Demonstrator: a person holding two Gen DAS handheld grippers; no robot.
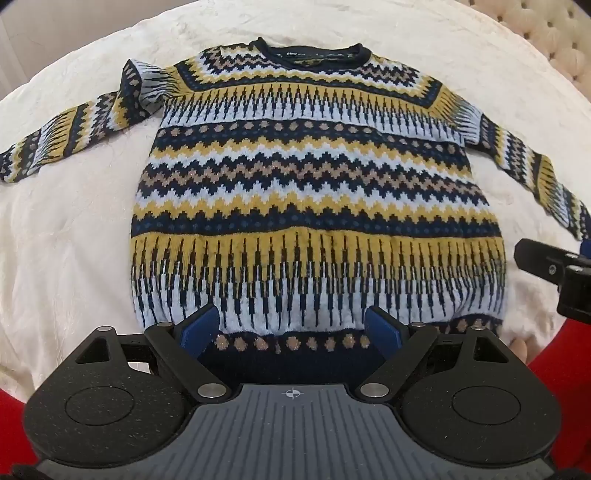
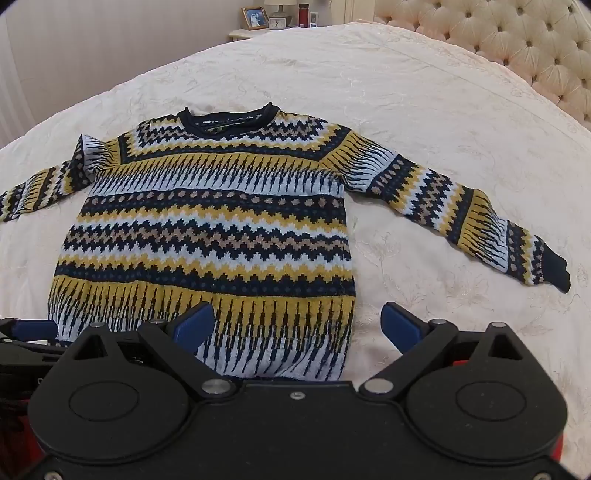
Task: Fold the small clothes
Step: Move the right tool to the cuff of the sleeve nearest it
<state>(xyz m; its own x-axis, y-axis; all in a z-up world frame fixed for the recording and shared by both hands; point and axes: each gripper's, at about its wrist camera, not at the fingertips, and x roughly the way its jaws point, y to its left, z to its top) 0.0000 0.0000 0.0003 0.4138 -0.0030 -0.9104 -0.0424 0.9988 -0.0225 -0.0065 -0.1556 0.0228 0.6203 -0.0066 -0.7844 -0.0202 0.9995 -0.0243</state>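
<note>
A small knitted sweater (image 1: 314, 184) with navy, yellow, white and tan zigzag bands lies flat and face up on a cream bedspread (image 1: 74, 240), collar far, both sleeves spread out. It also shows in the right wrist view (image 2: 207, 236). My left gripper (image 1: 291, 328) is open and empty, its blue fingertips over the middle of the hem. My right gripper (image 2: 299, 325) is open and empty, over the hem's right corner, one fingertip above the knit and one above the bedspread. The right gripper also shows at the right edge of the left wrist view (image 1: 554, 273).
A tufted cream headboard (image 2: 517, 48) runs along the far right of the bed. A bedside table (image 2: 251, 33) with a framed photo, a clock and a red bottle stands beyond the bed. Red sleeves of the person show at the lower frame edges.
</note>
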